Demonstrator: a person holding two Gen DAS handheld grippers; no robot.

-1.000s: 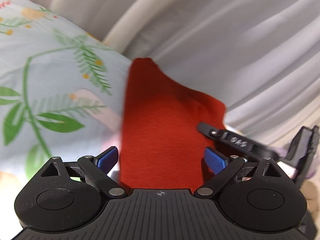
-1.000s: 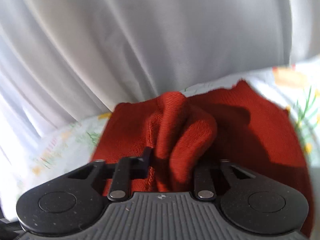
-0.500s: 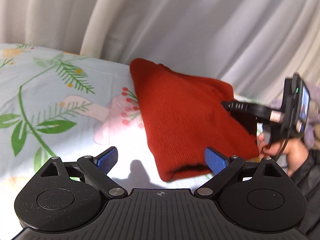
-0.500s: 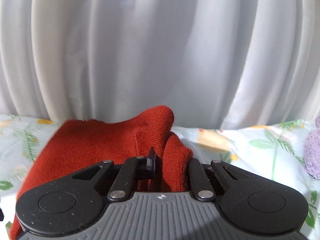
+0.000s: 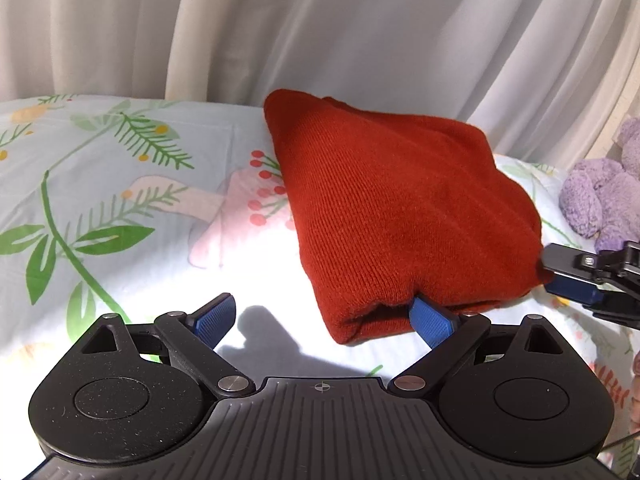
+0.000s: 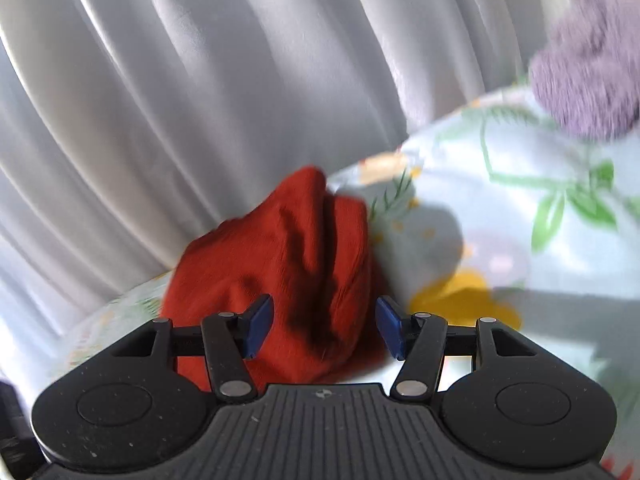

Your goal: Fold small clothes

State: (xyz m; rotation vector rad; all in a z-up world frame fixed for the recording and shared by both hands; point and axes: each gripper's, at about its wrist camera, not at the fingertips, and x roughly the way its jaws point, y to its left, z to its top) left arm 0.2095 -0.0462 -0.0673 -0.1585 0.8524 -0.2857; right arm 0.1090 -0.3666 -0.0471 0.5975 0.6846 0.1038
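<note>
A red knit garment (image 5: pixel 392 208) lies folded in a bundle on the floral bedsheet (image 5: pixel 100 200). My left gripper (image 5: pixel 324 318) is open and empty just in front of the bundle's near edge, its right pad (image 5: pixel 434 320) touching the fabric. My right gripper (image 6: pixel 324 326) is open, its jaws straddling the near end of the red garment (image 6: pixel 288 264) without squeezing it. In the left wrist view the right gripper's fingers (image 5: pixel 580 276) sit at the bundle's right corner.
White curtains (image 5: pixel 360 32) hang right behind the bed. A purple plush toy (image 5: pixel 600 192) sits at the right on the sheet; it also shows in the right wrist view (image 6: pixel 588 76).
My right gripper was shut on the red garment and has opened, letting it go. The bundle now rests on the sheet. The left gripper pulled back, still open.
</note>
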